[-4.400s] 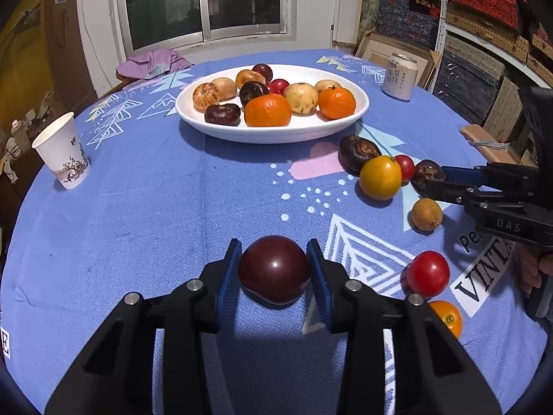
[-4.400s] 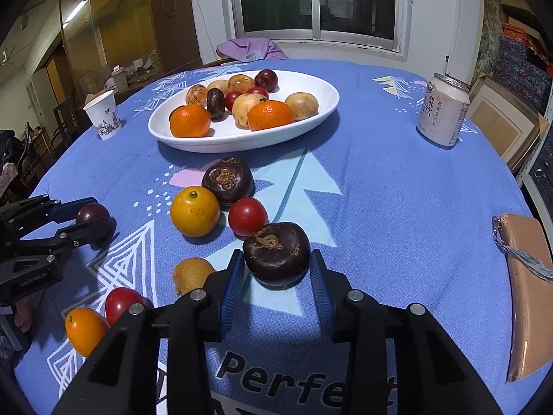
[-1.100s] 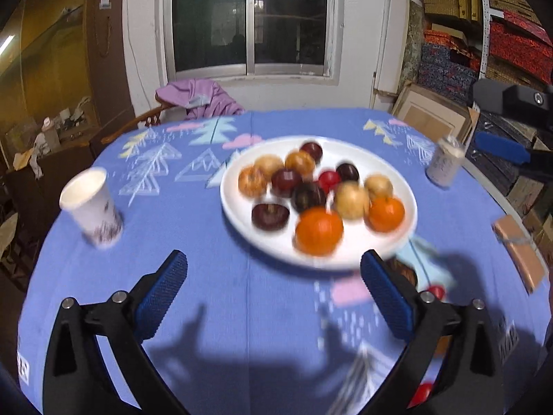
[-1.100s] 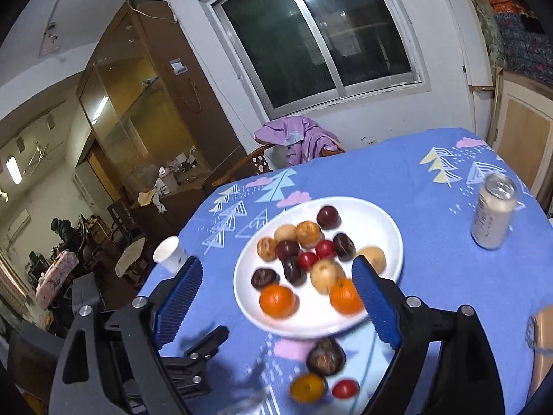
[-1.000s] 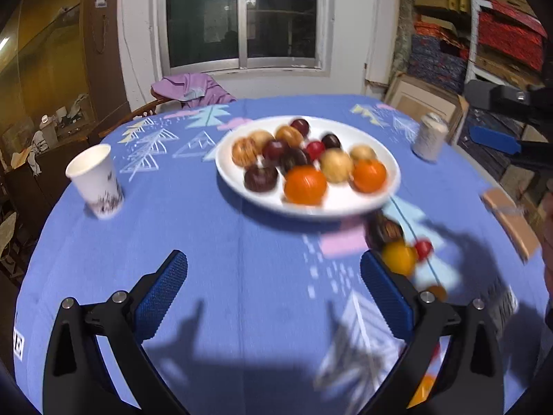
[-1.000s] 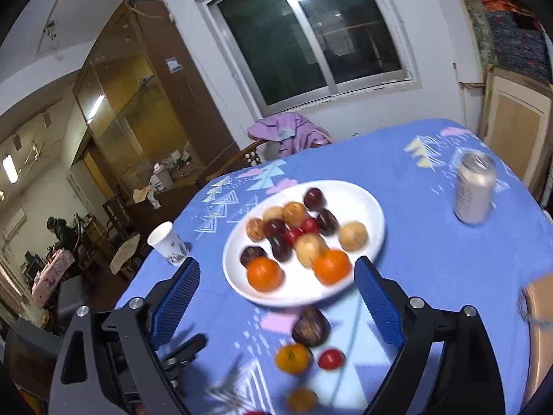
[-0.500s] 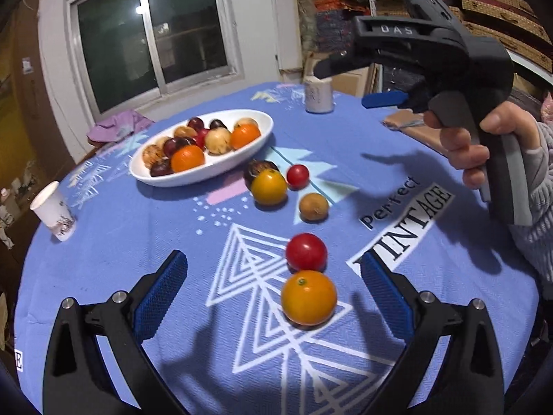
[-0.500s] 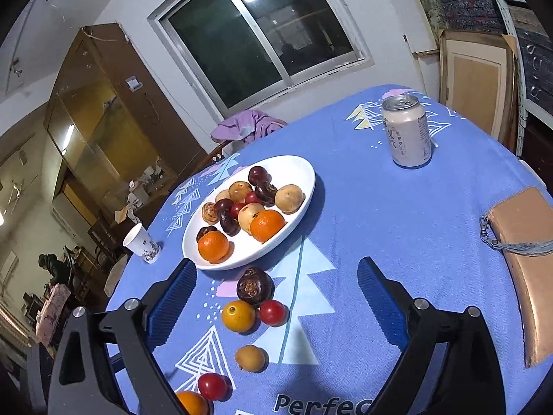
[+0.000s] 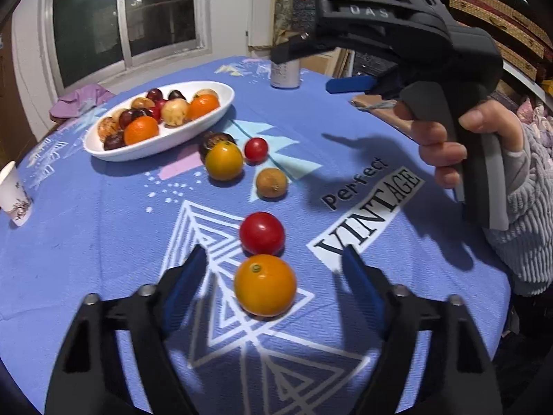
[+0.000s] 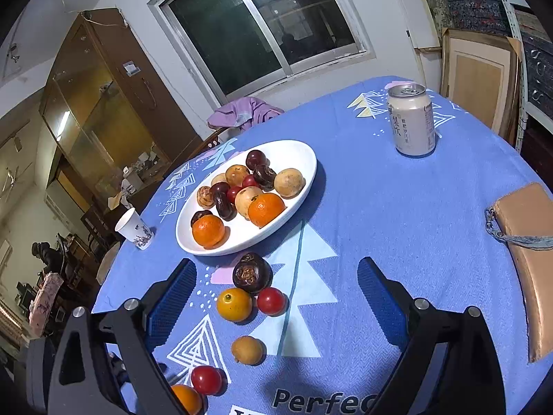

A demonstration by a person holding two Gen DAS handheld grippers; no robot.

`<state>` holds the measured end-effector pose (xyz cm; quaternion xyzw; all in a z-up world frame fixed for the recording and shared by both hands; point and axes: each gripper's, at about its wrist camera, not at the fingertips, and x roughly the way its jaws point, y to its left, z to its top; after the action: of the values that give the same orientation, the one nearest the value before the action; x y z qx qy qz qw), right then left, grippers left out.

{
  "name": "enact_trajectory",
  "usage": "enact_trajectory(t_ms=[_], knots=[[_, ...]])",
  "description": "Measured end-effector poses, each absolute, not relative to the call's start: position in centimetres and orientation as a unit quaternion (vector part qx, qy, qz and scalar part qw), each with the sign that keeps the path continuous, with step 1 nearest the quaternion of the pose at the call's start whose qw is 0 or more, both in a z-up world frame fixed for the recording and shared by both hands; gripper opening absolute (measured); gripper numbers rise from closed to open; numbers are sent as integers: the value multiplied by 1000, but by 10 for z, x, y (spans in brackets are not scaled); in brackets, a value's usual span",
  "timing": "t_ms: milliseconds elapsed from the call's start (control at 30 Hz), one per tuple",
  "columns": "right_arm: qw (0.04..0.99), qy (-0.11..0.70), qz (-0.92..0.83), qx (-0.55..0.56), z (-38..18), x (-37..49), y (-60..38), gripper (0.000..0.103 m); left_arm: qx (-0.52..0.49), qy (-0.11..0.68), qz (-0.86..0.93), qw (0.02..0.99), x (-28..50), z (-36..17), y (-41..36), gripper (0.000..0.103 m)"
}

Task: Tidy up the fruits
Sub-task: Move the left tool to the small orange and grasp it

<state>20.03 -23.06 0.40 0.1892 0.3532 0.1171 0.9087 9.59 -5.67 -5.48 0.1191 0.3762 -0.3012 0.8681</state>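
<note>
Blue-clothed desk (image 9: 103,235) | plums I carried now on plate (image 10: 297,159) | both jaws spread, empty | left gripper (image 9: 273,273) dropped around orange (image 9: 265,285), next pick.

A drink can (image 10: 411,120), paper cup (image 10: 133,224) and tan wallet (image 10: 528,242) on the tablecloth (image 10: 380,207).

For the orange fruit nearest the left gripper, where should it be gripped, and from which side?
Grip the orange fruit across its widest middle, one pad on each side, coming in low from the near side. It is round, and the open left gripper already straddles it. The red tomato sits right behind it, so don't push deep.
</note>
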Motion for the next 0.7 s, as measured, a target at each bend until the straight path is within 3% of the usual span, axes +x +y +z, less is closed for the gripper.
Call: enact_trajectory(t_ms=[267,500,700], knots=[[908,354,123,188,4,199,-228,95,102,414,-305,851,107,-66,-56,71],[907,357,137,178,5,197,-222,95,92,430,-300,846,110,-70,-51,40],[906,356,175,146,10,190,-206,95,81,403,-248,877,112,-56,-30,37]])
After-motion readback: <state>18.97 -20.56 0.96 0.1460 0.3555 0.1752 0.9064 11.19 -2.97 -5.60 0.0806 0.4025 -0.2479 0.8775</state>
